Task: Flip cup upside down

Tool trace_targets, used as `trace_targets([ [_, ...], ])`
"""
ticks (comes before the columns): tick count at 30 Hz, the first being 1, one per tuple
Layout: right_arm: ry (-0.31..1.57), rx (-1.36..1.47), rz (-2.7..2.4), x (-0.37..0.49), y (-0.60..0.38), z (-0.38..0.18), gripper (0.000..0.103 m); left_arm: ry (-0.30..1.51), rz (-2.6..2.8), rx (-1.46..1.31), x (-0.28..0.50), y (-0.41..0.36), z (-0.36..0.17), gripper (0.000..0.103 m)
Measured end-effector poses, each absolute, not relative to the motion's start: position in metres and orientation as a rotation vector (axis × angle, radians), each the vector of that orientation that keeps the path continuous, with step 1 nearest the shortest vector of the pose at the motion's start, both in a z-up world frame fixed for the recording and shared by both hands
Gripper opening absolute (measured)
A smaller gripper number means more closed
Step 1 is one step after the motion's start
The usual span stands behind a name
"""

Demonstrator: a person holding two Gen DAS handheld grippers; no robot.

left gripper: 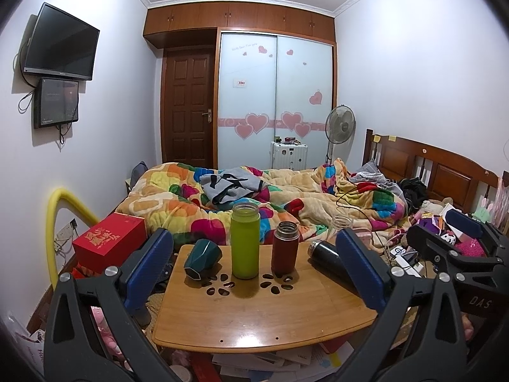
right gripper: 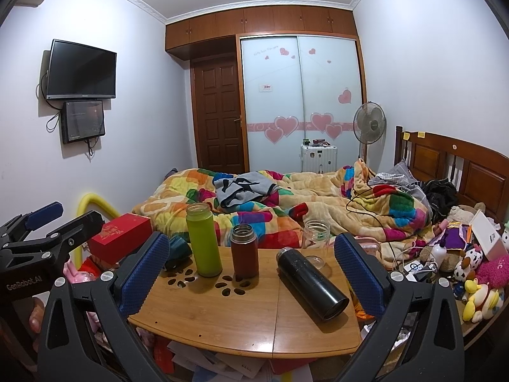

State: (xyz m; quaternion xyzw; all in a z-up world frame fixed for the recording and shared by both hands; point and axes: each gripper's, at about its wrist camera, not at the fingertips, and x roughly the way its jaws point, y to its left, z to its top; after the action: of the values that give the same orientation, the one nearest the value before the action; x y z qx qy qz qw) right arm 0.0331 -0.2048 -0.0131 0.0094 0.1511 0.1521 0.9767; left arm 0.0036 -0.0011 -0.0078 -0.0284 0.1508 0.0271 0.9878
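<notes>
My left gripper (left gripper: 254,254) hangs in front of the wooden table (left gripper: 264,318), its blue pads spread wide with nothing between them. My right gripper (right gripper: 251,267) is just as wide open and empty.

The dark green cup (left gripper: 202,258) lies on its side at the table's far left corner, just inside my left finger (left gripper: 149,264) in the left wrist view and apart from it, farther back on the tabletop. From the right wrist view the cup (right gripper: 178,250) is mostly hidden behind my right gripper's left finger (right gripper: 143,273), just left of the green bottle (right gripper: 203,238).

The cup's long axis runs roughly level, slanting from back-right toward front-left, with one faceted end facing toward the camera and down; I cannot tell for sure whether that end is the mouth or the base.

Both grippers are held level, fingers pointing forward over the table toward the bed (left gripper: 286,197). The green bottle (left gripper: 244,242) and brown bottle (left gripper: 284,248) stand upright mid-table; a black flask (right gripper: 313,285) lies on its side between my right fingers, untouched.
</notes>
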Motion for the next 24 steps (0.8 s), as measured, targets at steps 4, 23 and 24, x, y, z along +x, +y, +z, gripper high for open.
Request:
trace_targets([
  [4,0.308,0.021,0.309,0.033,-0.205,-0.014,0.103,0.304,0.055,-0.055,0.004,-0.002,-0.008,0.103],
  [23,0.379,0.053,0.284,0.090,-0.216,-0.047,0.103,0.521,-0.039,-0.127,0.134,0.008,-0.075,0.103],
  [24,0.391,0.058,0.281,0.098,-0.218,-0.051,0.103,0.537,-0.034,-0.131,0.148,0.009,-0.082,0.103],
])
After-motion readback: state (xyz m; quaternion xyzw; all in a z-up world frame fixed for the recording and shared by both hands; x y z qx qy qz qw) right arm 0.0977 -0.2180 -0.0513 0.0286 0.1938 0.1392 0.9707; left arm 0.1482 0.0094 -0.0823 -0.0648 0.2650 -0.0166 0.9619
